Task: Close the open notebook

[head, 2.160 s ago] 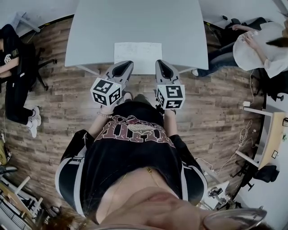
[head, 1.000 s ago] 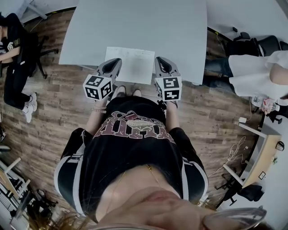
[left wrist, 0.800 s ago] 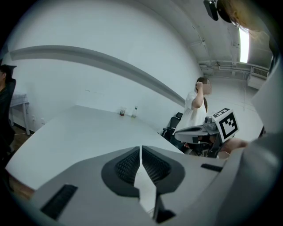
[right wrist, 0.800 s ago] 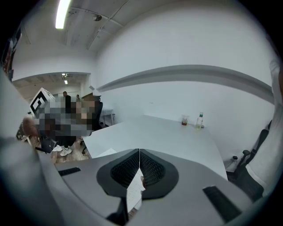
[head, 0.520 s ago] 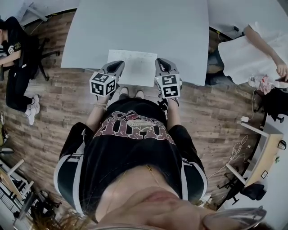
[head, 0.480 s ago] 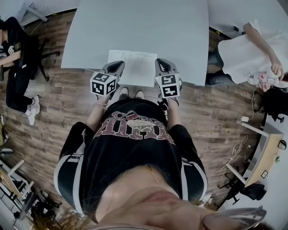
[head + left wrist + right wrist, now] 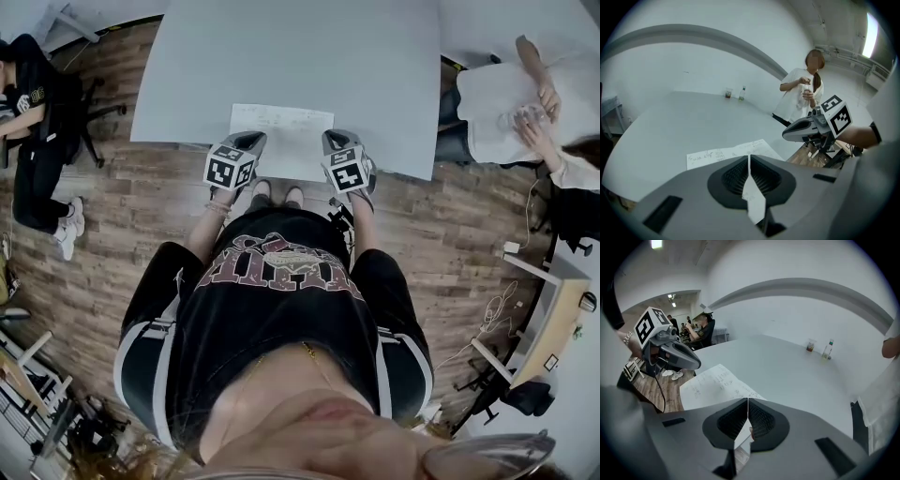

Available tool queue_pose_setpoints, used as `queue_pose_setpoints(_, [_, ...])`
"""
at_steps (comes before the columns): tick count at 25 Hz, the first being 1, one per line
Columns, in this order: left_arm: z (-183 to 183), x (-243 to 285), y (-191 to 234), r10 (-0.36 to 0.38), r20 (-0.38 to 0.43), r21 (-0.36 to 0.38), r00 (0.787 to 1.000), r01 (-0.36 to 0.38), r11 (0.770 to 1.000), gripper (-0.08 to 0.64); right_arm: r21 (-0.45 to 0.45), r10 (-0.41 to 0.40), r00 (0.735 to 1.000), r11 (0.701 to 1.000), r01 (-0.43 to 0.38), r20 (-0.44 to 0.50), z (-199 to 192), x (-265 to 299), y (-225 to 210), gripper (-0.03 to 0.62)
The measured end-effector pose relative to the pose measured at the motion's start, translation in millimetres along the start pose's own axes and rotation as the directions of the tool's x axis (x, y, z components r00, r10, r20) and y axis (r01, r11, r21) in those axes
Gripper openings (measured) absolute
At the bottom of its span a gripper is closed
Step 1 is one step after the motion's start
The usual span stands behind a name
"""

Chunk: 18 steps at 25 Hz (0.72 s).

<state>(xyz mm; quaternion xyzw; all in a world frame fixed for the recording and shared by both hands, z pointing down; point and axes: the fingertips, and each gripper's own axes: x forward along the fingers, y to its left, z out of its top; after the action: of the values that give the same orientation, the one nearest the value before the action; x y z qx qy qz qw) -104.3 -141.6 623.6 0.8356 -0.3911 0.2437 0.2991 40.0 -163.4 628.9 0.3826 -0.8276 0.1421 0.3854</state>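
An open notebook (image 7: 281, 141) with handwritten white pages lies flat at the near edge of the grey table (image 7: 300, 47). My left gripper (image 7: 251, 142) hovers over the notebook's left edge and my right gripper (image 7: 336, 141) over its right edge, both pointing forward and down. In the left gripper view the left gripper (image 7: 749, 156) has its jaws together with nothing between them, the notebook (image 7: 724, 154) just beyond. In the right gripper view the right gripper (image 7: 748, 400) is likewise shut and empty above the notebook (image 7: 710, 380).
A cup (image 7: 728, 93) and a small bottle (image 7: 742, 93) stand at the table's far side. A person in white (image 7: 511, 98) stands by the table's right corner. Another person (image 7: 28, 112) sits on a chair at the left. Wooden floor surrounds the table.
Both grippers have sunk and tipped downward, coming closer to the notebook's side edges. The person in white has shifted at the right.
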Motion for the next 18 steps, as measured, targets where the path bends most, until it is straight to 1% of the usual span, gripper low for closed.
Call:
queue_pose_setpoints(3, [-13,9,4,0.001,-0.045,0.011,0.999,0.000,1.000,0.045,0.005,0.019,0.999,1.000,-0.019,-0.031,-10,12,2,0.020])
queue_pose_setpoints(11, [-40,31,19,0.004,-0.146,-0.007,0.989,-0.005,1.000,0.045,0.014,0.049,0.990,0.999,-0.048,-0.133,-36,42,9,0.020])
queue_pose_setpoints(18, [-57,37,27,0.009,-0.187,-0.053,0.982,-0.019,0.998,0.046,0.008,0.053,0.977,0.999,-0.052,-0.209,-55,64,10,0.020])
